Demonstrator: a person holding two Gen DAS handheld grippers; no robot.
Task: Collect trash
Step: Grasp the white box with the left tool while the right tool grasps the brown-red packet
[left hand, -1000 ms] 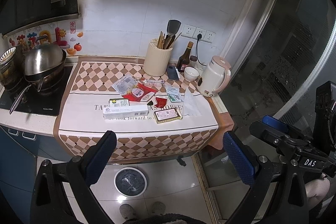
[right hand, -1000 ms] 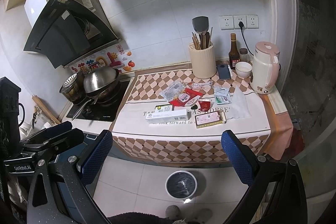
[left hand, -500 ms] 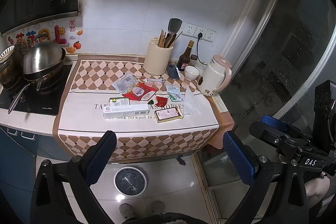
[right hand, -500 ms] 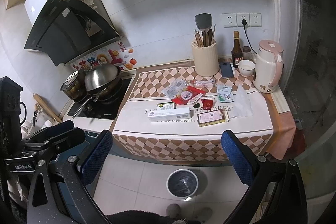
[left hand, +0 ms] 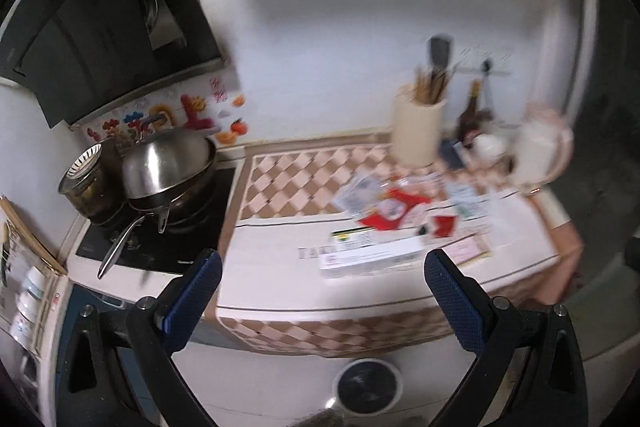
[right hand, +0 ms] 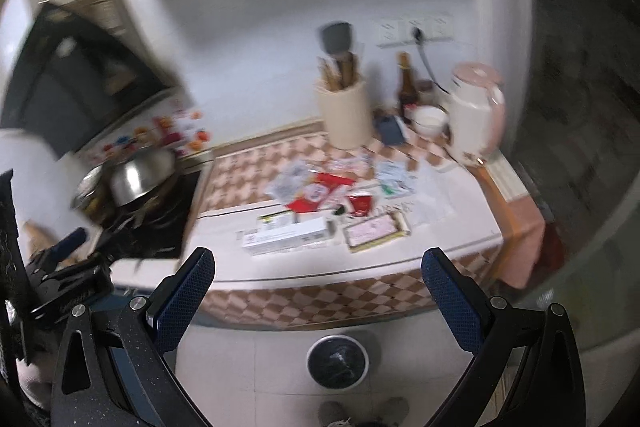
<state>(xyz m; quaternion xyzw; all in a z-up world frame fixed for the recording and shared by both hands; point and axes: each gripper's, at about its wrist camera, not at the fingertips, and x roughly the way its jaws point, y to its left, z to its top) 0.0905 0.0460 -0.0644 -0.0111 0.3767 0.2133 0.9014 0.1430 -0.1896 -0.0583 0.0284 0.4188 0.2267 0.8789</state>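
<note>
A checkered cloth (right hand: 256,163) covers the table (left hand: 256,291). At its far side stand a cream holder of utensils (right hand: 346,115), a dark bottle (right hand: 407,85), a small white bowl (right hand: 430,119) and, at the far right, a pink and white kettle (right hand: 476,115). On the left a steel pan (left hand: 168,163) sits on the black stove (left hand: 160,239), under a dark hood (left hand: 100,23).

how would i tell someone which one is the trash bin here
Find the counter with the checkered cloth and look down to the floor in front of it. The trash bin is the small round white-rimmed bin with a dark liner, the only thing standing on the tiles.
</note>
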